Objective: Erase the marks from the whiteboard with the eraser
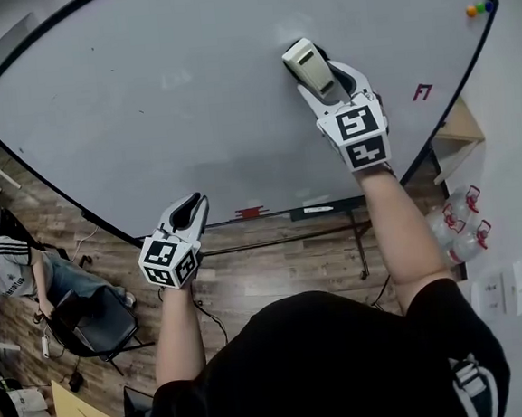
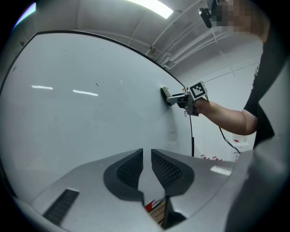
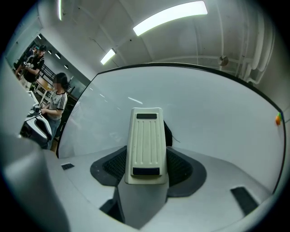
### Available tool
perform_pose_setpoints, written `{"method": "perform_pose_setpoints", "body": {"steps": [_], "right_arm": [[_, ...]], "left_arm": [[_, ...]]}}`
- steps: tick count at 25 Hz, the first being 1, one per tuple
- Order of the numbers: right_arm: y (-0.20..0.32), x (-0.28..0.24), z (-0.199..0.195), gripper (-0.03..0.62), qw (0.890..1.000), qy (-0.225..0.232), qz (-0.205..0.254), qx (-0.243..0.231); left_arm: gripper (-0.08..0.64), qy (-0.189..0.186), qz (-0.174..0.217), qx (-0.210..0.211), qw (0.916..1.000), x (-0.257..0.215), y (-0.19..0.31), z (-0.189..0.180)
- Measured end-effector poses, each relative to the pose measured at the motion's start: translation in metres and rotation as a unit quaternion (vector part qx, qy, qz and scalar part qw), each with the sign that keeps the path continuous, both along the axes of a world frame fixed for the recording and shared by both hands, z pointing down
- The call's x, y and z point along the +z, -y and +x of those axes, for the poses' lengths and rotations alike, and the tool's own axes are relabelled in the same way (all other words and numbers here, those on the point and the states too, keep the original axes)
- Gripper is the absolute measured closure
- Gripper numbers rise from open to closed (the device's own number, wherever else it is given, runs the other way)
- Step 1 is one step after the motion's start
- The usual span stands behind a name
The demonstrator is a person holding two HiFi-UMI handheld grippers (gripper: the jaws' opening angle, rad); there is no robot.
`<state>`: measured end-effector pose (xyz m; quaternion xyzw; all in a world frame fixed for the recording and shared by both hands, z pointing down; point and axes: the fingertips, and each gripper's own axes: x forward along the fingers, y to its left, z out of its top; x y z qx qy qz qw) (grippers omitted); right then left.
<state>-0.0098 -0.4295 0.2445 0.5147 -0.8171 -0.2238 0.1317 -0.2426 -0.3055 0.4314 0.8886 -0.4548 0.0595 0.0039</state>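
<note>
holding: right gripper point(image 1: 327, 77) has the eraser point(image 1: 306, 62) clamped between its jaws, with pads on both long flanks. the right gripper view shows this head-on.
eraser position: upper centre of the head view, on the whiteboard point(image 1: 125, 106). in the left gripper view it looks pressed flat to the surface.
eraser axis: the long axis runs along the jaws, nose pointing to the upper left of the head view, away from the wrist. a good part sticks out past the fingertips.
key relation: the clearest target is the red mark point(image 1: 422, 92) at the right of the board, right of and a bit below the eraser, well apart. the wipe probably goes rightward, across the eraser's long axis, so a broadside sweep.
nearer arm: right, by a lot, and it carries the tool.
left gripper point(image 1: 187, 214): low in the frame by the board's bottom edge. jaws are nearly together with a thin gap and nothing between them. idle, by the look of it.
other marks: faint grey smears at the lower centre of the board, can't tell ink from glare. a tiny dark tick point(image 2: 96, 84) shows in the left gripper view.
risk: any tilt on the sweep would likely lift one edge and leave a streak.
</note>
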Motion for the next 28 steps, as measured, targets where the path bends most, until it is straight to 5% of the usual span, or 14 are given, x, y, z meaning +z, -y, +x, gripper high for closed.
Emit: {"method": "perform_pose_setpoints", "body": {"steps": [17,28], "right_arm": [[0.010,0.002,0.090,0.345,0.998,0.048,-0.015,0.039],[0.009,-0.007,0.086,0.347,0.998,0.048,-0.010,0.035]], "left_arm": [[0.510,0.001,-0.001,0.004,1.0000,-0.001,0.004,0.031],[0.510,0.001,-0.003,0.001,1.0000,0.001,0.002,0.036]]}}
